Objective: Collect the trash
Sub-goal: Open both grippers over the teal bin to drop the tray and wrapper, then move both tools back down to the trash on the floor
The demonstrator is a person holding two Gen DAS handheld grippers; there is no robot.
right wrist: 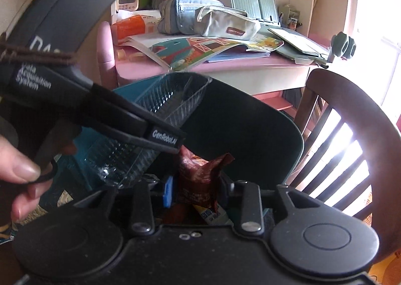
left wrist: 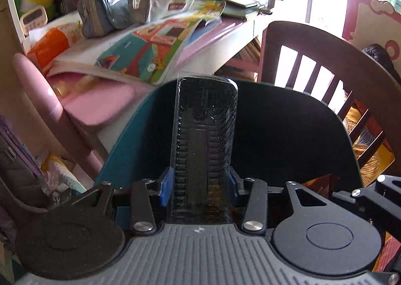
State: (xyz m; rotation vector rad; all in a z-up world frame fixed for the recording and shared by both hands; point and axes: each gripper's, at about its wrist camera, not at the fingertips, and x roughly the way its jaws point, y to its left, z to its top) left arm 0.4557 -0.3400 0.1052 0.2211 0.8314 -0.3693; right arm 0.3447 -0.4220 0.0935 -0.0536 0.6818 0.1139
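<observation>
Left wrist view shows the clear plastic tray [left wrist: 204,149] pinched between my left gripper [left wrist: 199,188] pads, standing up along the fingers over the open mouth of the teal bin [left wrist: 130,124]; its blue pads press its ribbed sides. In the right wrist view my right gripper [right wrist: 198,191] pinches a crumpled red-brown wrapper [right wrist: 200,172], also above the bin's dark interior, with the tray tilted just beside it at the bin's left rim. The tray is thin, stiff, transparent, with a diamond-embossed base and ridged walls; the wrapper is soft, glossy foil, twisted into a bunch. I judge both pieces are about ready to be dropped. The risks: the tray is long and sits near the rim, so on release it could catch the edge and tip out onto the floor; the light wrapper might cling to a pad or flutter sideways; and my two tools are crowded close, so one could knock the other's load. Behind the bin, the pink desk [right wrist: 250,64] carries an open picture book [right wrist: 200,49] hanging past its front edge, and a dark wooden chair [right wrist: 351,114] stands to the right.
</observation>
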